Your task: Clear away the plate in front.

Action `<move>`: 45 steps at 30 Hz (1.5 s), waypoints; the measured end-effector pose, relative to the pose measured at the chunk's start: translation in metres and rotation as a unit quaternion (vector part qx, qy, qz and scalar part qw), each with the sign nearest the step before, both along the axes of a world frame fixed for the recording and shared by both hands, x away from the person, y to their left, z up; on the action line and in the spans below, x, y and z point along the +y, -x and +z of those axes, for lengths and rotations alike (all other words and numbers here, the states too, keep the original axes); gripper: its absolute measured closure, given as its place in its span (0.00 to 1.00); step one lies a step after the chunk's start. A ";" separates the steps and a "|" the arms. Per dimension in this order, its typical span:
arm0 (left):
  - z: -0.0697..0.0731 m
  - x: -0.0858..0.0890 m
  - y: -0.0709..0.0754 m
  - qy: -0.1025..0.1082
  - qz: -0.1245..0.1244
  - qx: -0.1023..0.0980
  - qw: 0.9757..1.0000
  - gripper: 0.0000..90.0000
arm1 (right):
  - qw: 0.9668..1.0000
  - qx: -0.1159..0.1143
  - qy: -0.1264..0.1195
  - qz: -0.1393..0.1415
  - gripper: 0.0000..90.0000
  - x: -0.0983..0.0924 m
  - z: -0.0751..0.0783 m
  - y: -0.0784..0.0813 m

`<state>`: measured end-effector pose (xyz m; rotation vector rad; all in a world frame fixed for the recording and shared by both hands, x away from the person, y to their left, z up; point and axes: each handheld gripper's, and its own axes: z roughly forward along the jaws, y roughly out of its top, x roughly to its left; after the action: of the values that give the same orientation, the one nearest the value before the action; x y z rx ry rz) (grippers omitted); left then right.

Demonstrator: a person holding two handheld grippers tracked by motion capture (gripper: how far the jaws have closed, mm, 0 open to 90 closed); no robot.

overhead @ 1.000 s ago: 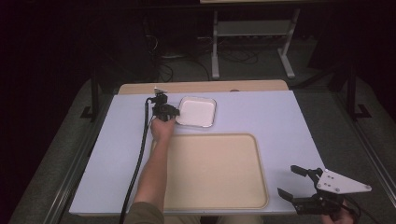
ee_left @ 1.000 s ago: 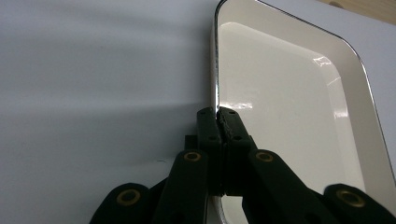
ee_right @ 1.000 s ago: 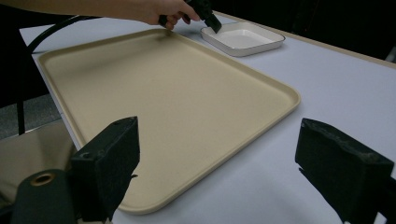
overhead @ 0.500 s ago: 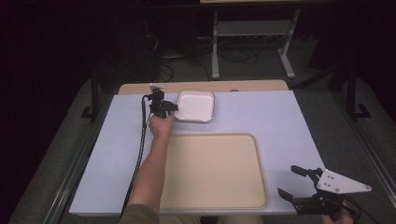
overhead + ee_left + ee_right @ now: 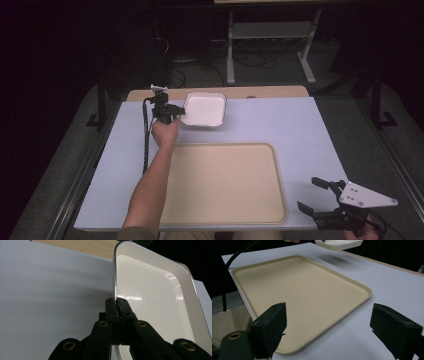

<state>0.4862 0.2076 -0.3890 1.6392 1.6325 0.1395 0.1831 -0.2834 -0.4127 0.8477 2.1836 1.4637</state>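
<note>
Left gripper [image 5: 176, 111] is extended to the far left part of the bench [image 5: 300, 130], with the person's left forearm [image 5: 150, 190] reaching forward along the left edge of the beige tray [image 5: 225, 215]. Its jaws are closed on the near-left rim of the white dish [image 5: 205, 109]; in the left gripper view the two black jaws meet on that rim [image 5: 115, 290] with no gap, one jaw inside the dish and one outside. The white dish is rectangular with rounded corners and a glossy interior. In the right gripper view it sits clear of the surface with a shadow beneath it [image 5: 339, 243], so it is lifted rather than resting. It lies beyond the far edge of the beige tray, near the wooden strip [image 5: 270, 91] along the back of the bench.

Right gripper [image 5: 312, 197] is at the near right corner of the bench, well apart from the dish, just right of the beige tray. Its jaws stand wide apart and hold nothing; the right gripper view looks between them across the bare tray [image 5: 294, 297]. A grey three-cornered plate [image 5: 367, 195] sits on top of this gripper. A black cable [image 5: 145, 140] trails from the left gripper toward the person.
</note>
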 end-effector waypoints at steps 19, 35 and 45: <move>0.015 0.012 0.031 0.022 -0.026 -0.009 0.999 0.99 | 1.000 -0.002 0.005 0.005 0.14 0.003 0.000 0.001; 0.036 0.028 0.062 0.028 -0.047 -0.023 0.998 0.98 | 1.000 -0.002 0.007 0.005 0.14 0.003 0.000 0.001; 0.040 0.034 0.082 0.029 -0.058 -0.026 0.998 0.98 | 1.000 -0.003 0.007 0.002 0.14 0.003 0.001 0.001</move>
<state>0.4039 0.2411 -0.3490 1.6670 1.4862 0.0745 0.1818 -0.2807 -0.4118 0.8319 2.1899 1.4497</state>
